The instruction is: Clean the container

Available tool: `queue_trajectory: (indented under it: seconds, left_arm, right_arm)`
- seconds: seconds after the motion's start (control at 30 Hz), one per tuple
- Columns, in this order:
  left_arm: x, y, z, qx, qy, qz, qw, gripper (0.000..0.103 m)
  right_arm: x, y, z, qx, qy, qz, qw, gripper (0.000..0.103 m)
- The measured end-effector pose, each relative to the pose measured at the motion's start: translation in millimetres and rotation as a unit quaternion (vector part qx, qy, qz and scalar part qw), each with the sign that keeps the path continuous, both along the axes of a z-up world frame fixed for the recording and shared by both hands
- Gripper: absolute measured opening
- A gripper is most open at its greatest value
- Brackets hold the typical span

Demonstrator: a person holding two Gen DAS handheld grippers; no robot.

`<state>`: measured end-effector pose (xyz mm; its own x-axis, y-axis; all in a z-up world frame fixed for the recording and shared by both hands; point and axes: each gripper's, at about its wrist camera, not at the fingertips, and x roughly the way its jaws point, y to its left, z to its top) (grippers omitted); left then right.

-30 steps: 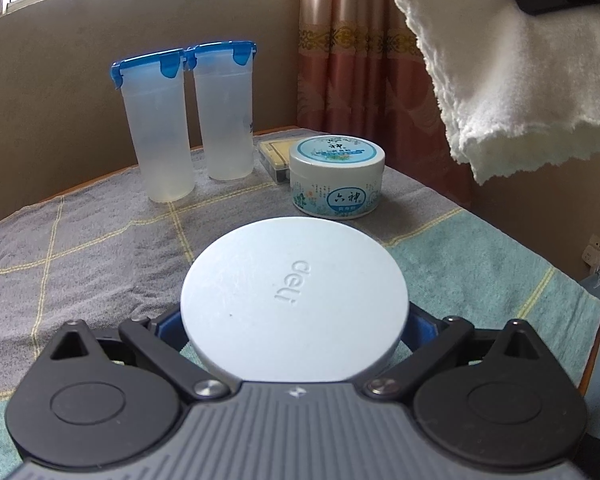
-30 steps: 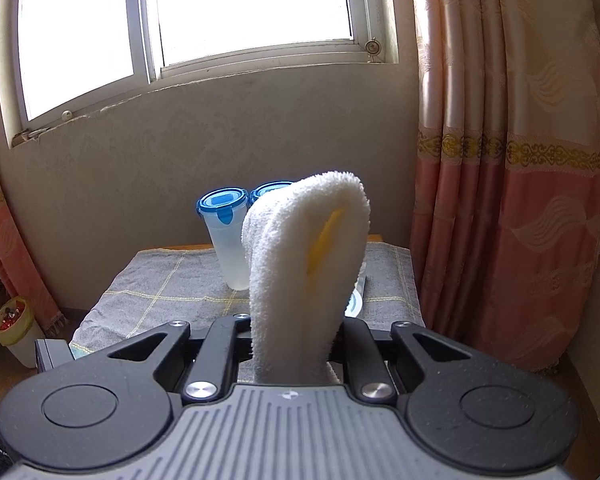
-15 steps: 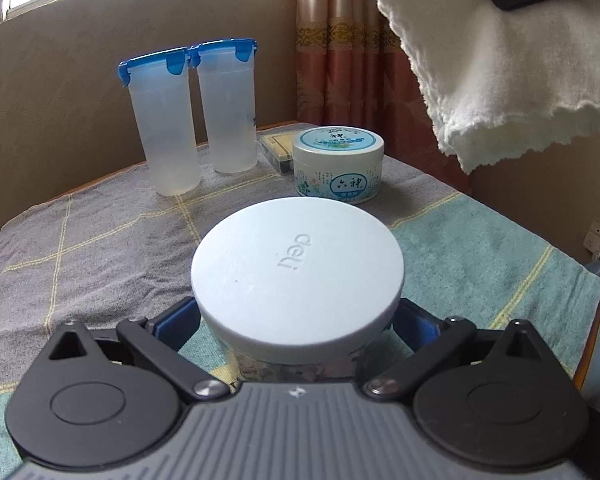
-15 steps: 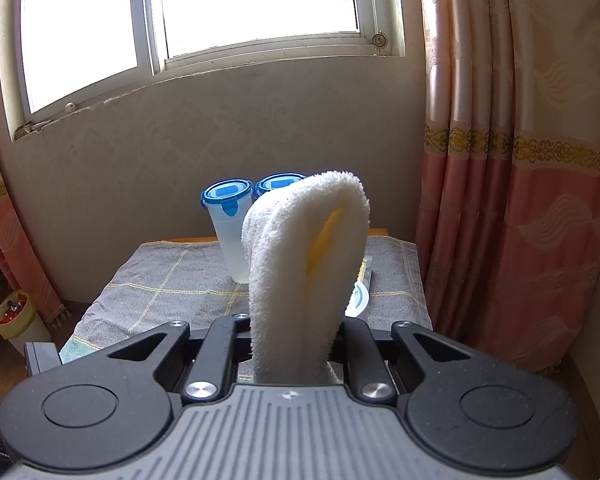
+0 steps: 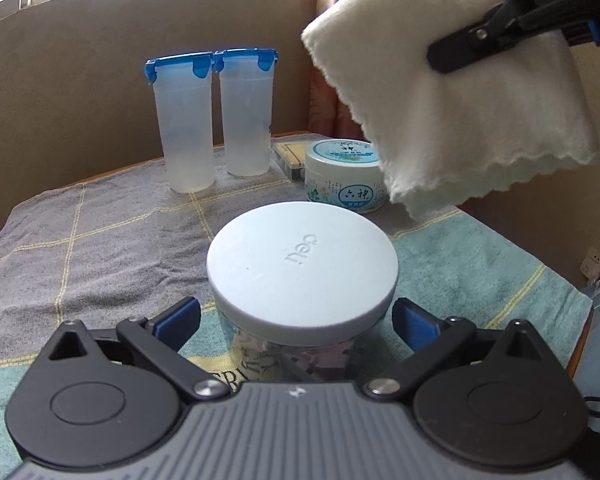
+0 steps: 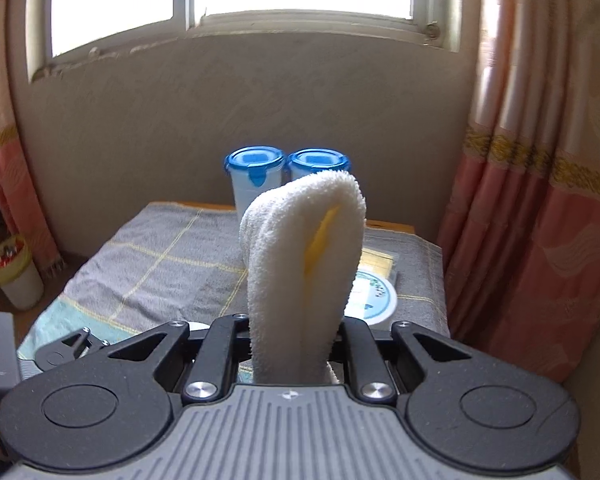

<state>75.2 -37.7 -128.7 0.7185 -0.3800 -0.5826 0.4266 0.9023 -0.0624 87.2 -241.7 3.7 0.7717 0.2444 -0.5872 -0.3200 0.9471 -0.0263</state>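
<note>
A clear round container with a pale grey-blue lid (image 5: 302, 266) marked "deli" stands between the blue pads of my left gripper (image 5: 296, 320), which is shut on its body. My right gripper (image 6: 292, 356) is shut on a folded white towel (image 6: 304, 264). In the left wrist view that towel (image 5: 460, 108) hangs from the right gripper's black finger (image 5: 496, 40), above and to the right of the container and apart from the lid.
Two tall clear tumblers with blue lids (image 5: 212, 120) stand at the table's back. A white tin with a pale blue lid (image 5: 344, 174) and a flat yellow box (image 5: 290, 156) sit behind the container. A grey and teal checked cloth (image 5: 100, 248) covers the table. Curtains (image 6: 540, 208) hang at right.
The right gripper has brought the towel lower and leftward, closer over the container. The left gripper has tilted, so more of the container's clear body shows under the lid.
</note>
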Motion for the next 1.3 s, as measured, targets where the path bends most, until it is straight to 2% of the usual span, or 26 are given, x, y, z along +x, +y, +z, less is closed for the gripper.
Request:
queue_trajectory:
  seconds: [0.17, 0.3, 0.37, 0.47, 0.57, 0.67, 0.83, 0.97, 1.3]
  left_arm:
    - [-1, 5, -1, -0.014, 0.002, 0.005, 0.9999, 0.102]
    - [-1, 3, -3, -0.012, -0.004, 0.005, 0.9999, 0.102]
    - [0, 2, -4, -0.011, -0.003, 0.006, 0.9999, 0.103]
    - [0, -1, -4, 0.000, -0.011, 0.006, 0.9999, 0.103]
    - [-5, -8, -5, 0.029, -0.031, 0.002, 0.9991, 0.103]
    - [-8, -11, -9, 0.039, -0.035, -0.019, 0.9984, 0.103]
    - [-9, 0, -10, 0.000, 0.005, -0.006, 1.0000, 0.103]
    - [-15, 13, -5, -0.027, 0.000, -0.017, 0.9995, 0.103]
    - [-12, 31, -5, -0.033, 0.003, 0.013, 0.9994, 0.103]
  right_arm:
    - [19, 28, -15, -0.049, 0.003, 0.015, 0.999, 0.018]
    - [26, 51, -22, -0.089, -0.010, 0.032, 0.995, 0.018]
    - [31, 62, -27, -0.096, -0.001, 0.042, 0.994, 0.018]
    - [36, 73, -38, -0.089, 0.022, 0.062, 0.994, 0.018]
    - [34, 83, -47, -0.079, 0.042, 0.076, 0.993, 0.018]
    - [33, 88, -54, -0.065, 0.059, 0.086, 0.992, 0.019]
    - [35, 82, -59, -0.033, 0.082, 0.085, 0.992, 0.019]
    - [33, 75, -53, -0.024, 0.079, 0.079, 0.993, 0.019]
    - [30, 59, -41, 0.000, 0.074, 0.073, 0.995, 0.019]
